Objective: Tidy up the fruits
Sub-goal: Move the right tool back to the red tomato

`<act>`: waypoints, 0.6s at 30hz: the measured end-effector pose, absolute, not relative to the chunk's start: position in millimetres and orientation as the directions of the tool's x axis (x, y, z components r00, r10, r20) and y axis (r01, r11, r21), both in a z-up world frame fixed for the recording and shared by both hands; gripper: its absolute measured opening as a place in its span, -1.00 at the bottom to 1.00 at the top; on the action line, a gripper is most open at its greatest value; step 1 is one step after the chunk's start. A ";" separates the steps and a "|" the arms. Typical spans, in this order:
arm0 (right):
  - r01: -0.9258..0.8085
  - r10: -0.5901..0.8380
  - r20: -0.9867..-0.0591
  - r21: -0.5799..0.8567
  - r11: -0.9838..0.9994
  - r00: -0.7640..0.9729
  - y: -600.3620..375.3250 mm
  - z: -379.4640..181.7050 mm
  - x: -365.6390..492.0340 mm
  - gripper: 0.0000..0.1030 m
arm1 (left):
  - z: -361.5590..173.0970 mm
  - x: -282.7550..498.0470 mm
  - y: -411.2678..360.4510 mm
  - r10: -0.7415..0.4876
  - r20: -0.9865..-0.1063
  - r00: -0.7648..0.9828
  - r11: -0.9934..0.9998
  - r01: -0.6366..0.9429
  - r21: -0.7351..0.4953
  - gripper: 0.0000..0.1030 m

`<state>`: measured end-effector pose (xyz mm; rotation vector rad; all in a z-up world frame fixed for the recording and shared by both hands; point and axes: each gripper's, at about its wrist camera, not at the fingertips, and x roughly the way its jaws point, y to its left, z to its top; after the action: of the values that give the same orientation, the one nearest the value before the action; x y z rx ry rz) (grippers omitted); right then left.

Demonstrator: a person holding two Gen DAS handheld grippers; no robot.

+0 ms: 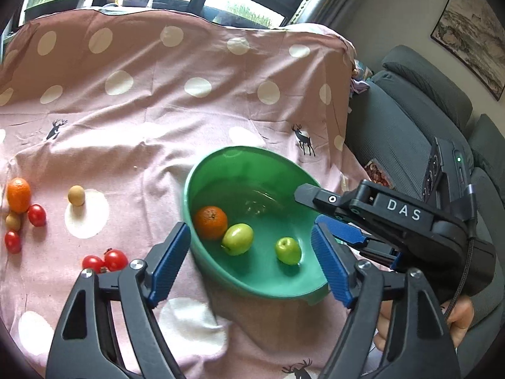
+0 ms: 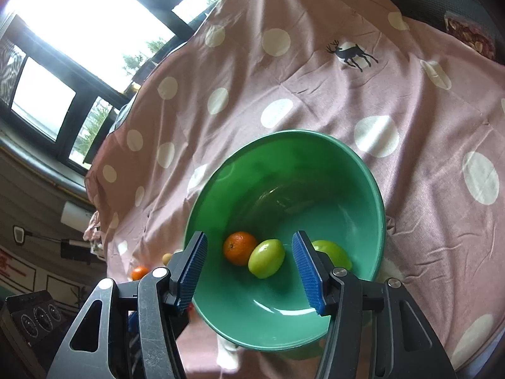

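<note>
A green bowl [image 1: 221,164] sits on the pink spotted cloth and holds an orange [image 1: 210,222] and two green fruits [image 1: 238,239] [image 1: 287,250]. My left gripper [image 1: 251,265] is open and empty, its fingers on either side of the bowl's near rim. My right gripper [image 2: 249,278] is open and empty above the bowl [image 2: 284,341], over the orange [image 2: 240,248] and a green fruit [image 2: 266,258]; the other green fruit [image 2: 334,252] is partly hidden by its right finger. It also shows in the left wrist view [image 1: 318,218], at the bowl's right rim.
On the cloth left of the bowl lie an orange [image 1: 19,194], several cherry tomatoes [image 1: 37,214] [image 1: 115,259] and two small brown fruits [image 1: 76,195] [image 1: 13,221]. A grey sofa [image 1: 410,120] stands to the right, with windows behind the table.
</note>
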<state>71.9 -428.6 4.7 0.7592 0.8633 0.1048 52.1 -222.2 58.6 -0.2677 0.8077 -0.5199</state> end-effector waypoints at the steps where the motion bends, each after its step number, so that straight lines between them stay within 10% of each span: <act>1: 0.205 0.370 -0.649 0.635 0.745 0.665 -425.3 7.5 71.4 0.17 | 61.1 50.8 -213.0 -0.528 -0.614 0.587 0.848 0.325 -0.419 0.55; 18: -0.027 0.456 -0.580 0.598 0.801 0.675 -353.8 33.5 72.7 0.40 | 55.2 34.2 -43.8 -0.322 -0.620 0.716 0.884 -0.006 -0.467 0.62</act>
<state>72.7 -353.8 33.5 0.5928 0.7915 0.2899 34.2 -43.8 55.2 -0.4632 0.7590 -0.1820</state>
